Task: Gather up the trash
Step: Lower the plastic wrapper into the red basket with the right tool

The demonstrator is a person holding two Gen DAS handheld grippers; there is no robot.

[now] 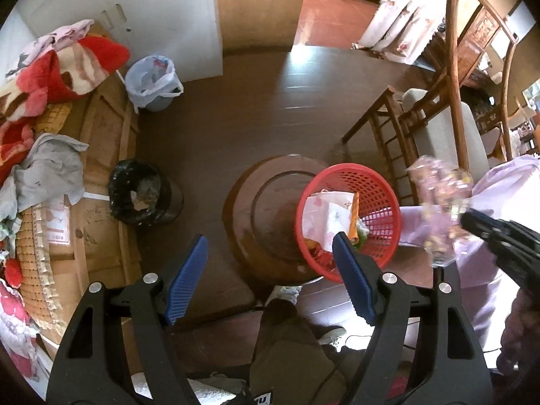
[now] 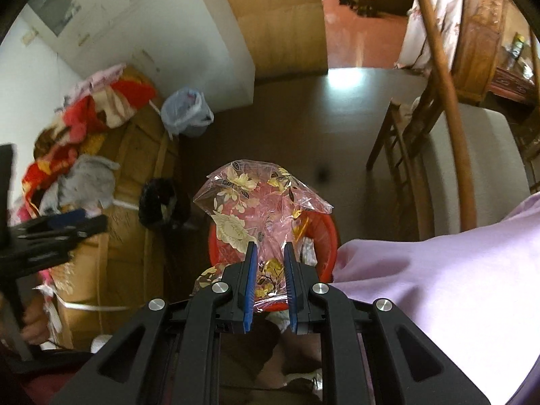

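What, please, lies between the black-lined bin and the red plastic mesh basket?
In the left wrist view, a round dark wooden stool stands between the black-lined bin and the red plastic mesh basket.

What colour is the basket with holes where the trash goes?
Red. The basket shows best in the left wrist view, sitting on a round wooden stool.

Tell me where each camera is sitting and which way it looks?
Left wrist: sits on the open left hand-held gripper, looks down at the red basket on the round stool; a sleeve shows.
Right wrist: sits on the right hand-held gripper, shut on the flowery plastic wrapper above the basket; a sleeve shows.
Both share the basket, the black bin and the wrapper.
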